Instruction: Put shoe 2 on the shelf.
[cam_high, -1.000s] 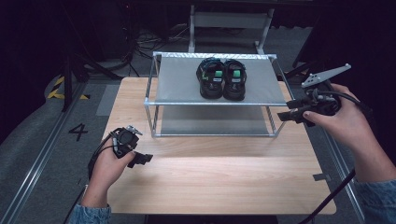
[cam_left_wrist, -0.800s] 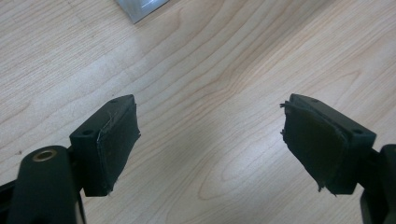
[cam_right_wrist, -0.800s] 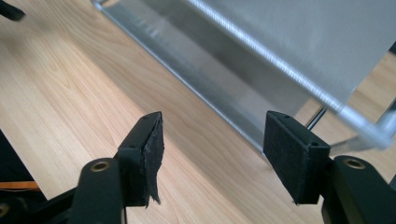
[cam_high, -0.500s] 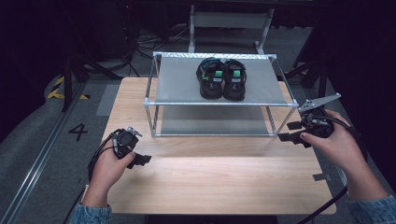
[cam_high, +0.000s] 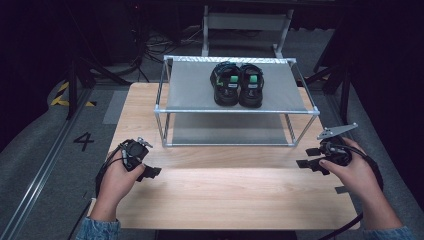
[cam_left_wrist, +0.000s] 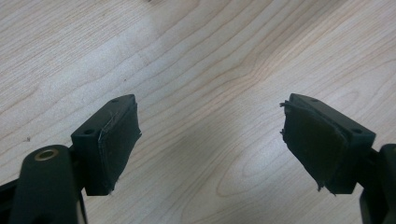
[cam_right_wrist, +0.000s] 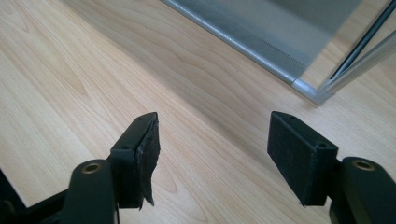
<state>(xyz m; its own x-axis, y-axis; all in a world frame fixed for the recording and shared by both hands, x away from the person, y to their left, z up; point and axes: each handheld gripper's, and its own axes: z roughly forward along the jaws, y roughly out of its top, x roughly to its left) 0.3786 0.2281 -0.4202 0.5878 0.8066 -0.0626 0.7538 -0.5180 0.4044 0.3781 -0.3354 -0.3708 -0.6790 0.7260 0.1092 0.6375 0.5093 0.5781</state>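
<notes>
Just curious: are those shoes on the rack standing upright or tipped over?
Upright. The two shoes stand side by side on their soles on the rack's top shelf.

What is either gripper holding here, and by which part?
Nothing. The left gripper and right gripper are both open over bare table; the sandals sit untouched on the rack.

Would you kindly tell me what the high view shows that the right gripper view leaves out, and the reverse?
High view: a pair of black sandals on the top shelf of the metal rack, the left hand-held gripper in its hand, and the whole wooden table.

Right gripper view: a close look at the right hand-held gripper, its jaws wide apart with nothing between them, one pad frayed at the edge.

Both: the light wood tabletop, the rack's lower shelf near its corner post, and the right hand-held gripper.
</notes>
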